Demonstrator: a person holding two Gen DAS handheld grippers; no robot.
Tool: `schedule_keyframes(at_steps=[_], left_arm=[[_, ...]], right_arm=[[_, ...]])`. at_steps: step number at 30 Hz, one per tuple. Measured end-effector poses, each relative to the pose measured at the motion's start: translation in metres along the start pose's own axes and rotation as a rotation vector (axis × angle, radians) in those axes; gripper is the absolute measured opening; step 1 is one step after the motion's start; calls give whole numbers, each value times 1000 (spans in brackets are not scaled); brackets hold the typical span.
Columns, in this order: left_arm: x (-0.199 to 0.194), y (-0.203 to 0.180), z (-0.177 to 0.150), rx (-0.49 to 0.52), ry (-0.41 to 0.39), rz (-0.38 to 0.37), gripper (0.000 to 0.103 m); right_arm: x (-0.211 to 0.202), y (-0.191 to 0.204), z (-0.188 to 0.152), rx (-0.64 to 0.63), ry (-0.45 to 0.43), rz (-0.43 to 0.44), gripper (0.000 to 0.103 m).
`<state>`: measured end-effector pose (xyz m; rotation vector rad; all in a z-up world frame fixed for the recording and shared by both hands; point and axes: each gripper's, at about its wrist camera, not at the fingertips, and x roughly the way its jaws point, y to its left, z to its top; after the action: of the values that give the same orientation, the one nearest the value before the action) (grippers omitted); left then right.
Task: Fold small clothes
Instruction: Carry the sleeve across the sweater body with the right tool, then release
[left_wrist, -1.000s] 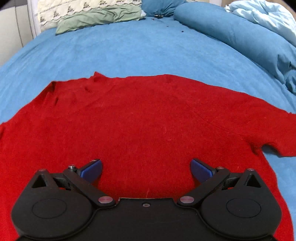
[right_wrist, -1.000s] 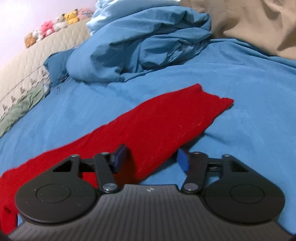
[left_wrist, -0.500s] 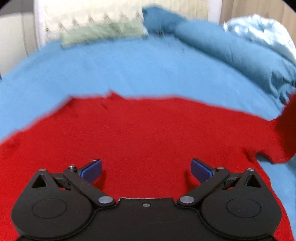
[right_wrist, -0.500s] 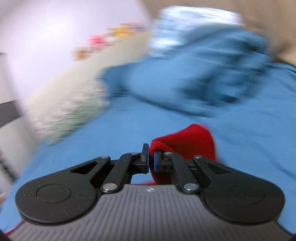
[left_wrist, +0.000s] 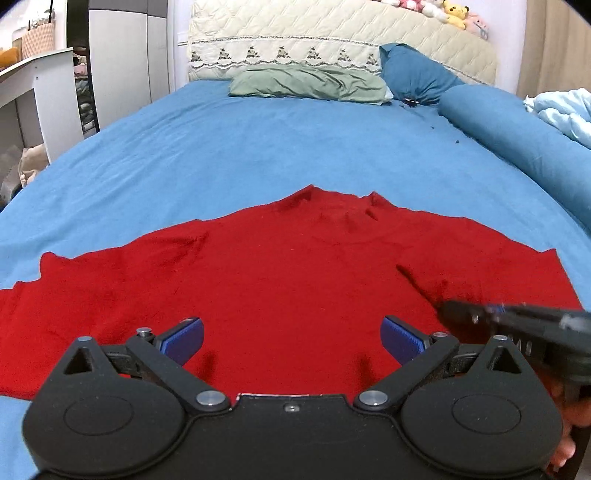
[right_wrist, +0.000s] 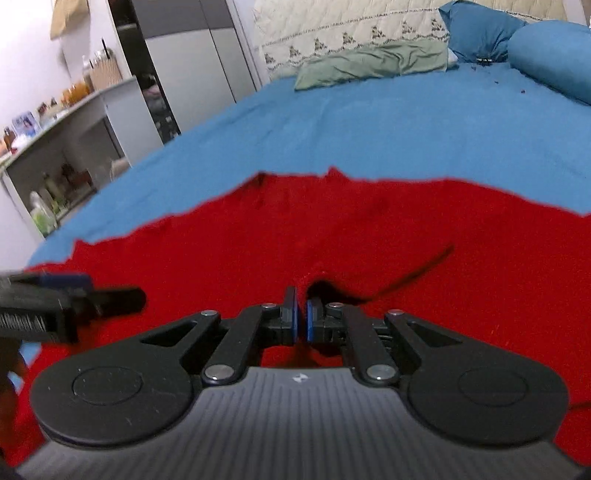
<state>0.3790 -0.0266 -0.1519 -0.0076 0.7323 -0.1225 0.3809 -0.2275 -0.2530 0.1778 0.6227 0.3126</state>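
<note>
At the bottom of the left wrist view, the left gripper (left_wrist: 291, 338) hangs over the red sweater (left_wrist: 295, 280) with its blue pads (left_wrist: 183, 335) spread wide and nothing between them. At the lower right of that frame the right gripper (left_wrist: 448, 308) comes in from the side, low against the cloth, blurred.

At the bottom centre of the right wrist view, the right gripper (right_wrist: 301, 321) has its pads (right_wrist: 290, 317) drawn almost together on a raised pinch of the sweater (right_wrist: 369, 236), and a dark crease runs off from the pinch toward the right. The left gripper (right_wrist: 122, 293) shows at the left edge, blurred.

The sweater lies spread across the lower half of both frames on the blue sheet (left_wrist: 258, 147), one sleeve reaching to the left edge in the left wrist view, its neck edge pointing up-frame at the centre.

Farther up, a green pillow (left_wrist: 306, 83) lies at the head of the bed, touching a dark blue pillow (left_wrist: 413, 74) on its right. A blue bolster (left_wrist: 517, 136) runs down the right side. Behind them stands the quilted headboard (left_wrist: 332, 44), with plush toys (left_wrist: 443, 11) along its top at the upper right. A white desk (left_wrist: 33, 74) fills the upper left.
</note>
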Motion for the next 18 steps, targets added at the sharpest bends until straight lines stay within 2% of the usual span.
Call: schedule_keyframes(at_steps=[1,2,3,6,8,11,15,18], left_arm=[[1,1,2,-4,-3,-7,103],[3,0,4,-6,-8,-20,103],[2,0,6,-6,-13,-36,103],[6,-14,10,41,-6,-115,103],[16,-36,12,119,39,-184,103],[27,-68,6,210,42,-256,102],[47,-93,2,275,46,-254,86],[61,-94,2,259,58,-238,77]], right_arm=[[-1,0,-2,4,8,3,26],[-6,-2,-2,3,16,7,35],[-13,-1,-4,-3,12,2,51],[-40,-4,-7,-30,-19,-48,85],[-62,-8,-14,-26,-22,-138,94],[-86,-11,-29,-17,-12,-260,94],[-114,-19,-50,-3,-22,-340,94],[-124,-32,-60,11,-29,-367,94]])
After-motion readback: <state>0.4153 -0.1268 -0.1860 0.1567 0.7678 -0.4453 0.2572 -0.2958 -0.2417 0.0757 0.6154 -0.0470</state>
